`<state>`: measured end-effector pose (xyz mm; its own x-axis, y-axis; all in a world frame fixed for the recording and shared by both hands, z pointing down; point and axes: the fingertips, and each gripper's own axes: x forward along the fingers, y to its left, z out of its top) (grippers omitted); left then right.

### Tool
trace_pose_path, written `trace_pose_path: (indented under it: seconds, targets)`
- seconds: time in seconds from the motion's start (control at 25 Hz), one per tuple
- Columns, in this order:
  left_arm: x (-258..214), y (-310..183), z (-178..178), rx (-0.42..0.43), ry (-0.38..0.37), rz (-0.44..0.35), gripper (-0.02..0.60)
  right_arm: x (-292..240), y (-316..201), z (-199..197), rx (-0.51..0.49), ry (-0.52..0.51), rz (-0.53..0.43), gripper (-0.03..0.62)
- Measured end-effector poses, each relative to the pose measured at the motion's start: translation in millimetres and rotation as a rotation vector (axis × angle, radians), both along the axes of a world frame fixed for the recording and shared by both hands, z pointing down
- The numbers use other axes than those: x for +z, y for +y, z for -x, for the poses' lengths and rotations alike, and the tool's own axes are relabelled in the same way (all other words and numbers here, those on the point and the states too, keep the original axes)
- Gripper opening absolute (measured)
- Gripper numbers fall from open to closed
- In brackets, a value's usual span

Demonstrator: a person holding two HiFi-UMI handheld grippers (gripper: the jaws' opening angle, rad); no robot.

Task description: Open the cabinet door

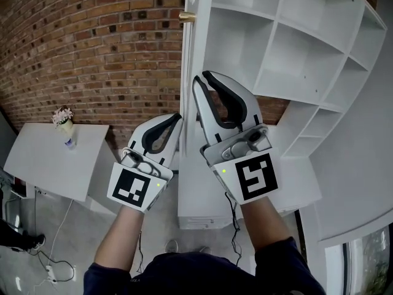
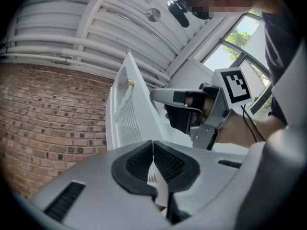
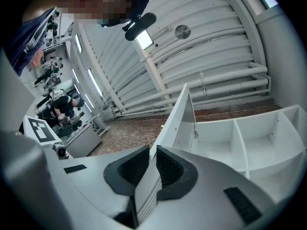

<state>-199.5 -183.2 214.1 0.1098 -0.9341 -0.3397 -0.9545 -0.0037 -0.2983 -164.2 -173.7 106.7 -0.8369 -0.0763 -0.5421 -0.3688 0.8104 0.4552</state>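
Cabinet door (image 1: 189,54) stood swung out, edge-on between my two claws, with its brass knob (image 1: 187,17) beyond their tips. My right claw (image 1: 203,78) was pinched narrow on the door's edge (the slatted panel ran straight between its pads). My left claw (image 1: 175,118) sat just beside the door's outer face, tips together. White shelves (image 1: 288,48) lay to the right claw's right.

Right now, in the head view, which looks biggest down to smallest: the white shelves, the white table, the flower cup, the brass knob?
1. white shelves
2. white table
3. flower cup
4. brass knob
The table lies farther from the camera, so it may look smaller than it is.
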Motion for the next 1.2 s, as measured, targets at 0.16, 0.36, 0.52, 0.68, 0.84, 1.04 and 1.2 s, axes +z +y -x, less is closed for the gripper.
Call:
trace_pose_path:
  seconds: [0.16,0.36,0.52,0.68,0.84,1.04,1.2]
  targets:
    - [8,7,14,-0.024,-0.008,0.020,0.008,2,13,20,-0.017,0.015,0.007,0.063]
    - [9,21,33,-0.041,0.016,0.006,0.008,0,18,31,-0.037,0.004,0.024,0.064]
    - [10,26,38,-0.032,0.017,0.011,0.009,0,13,27,-0.082,-0.014,0.039,0.064]
    - [10,27,34,-0.021,0.008,0.009,0.008,7,5,14,-0.100,-0.032,0.086,0.063]
    - [-4,36,15,0.014,0.003,-0.044,0.008,20,-10,0,-0.075,-0.026,0.136,0.063]
    - [-11,42,-17,0.062,-0.020,-0.062,0.008,36,-33,-24,-0.036,-0.020,0.197,0.060]
    - [-13,33,-53,0.122,-0.074,-0.039,0.008,47,-44,-49,0.004,-0.016,0.218,0.055]
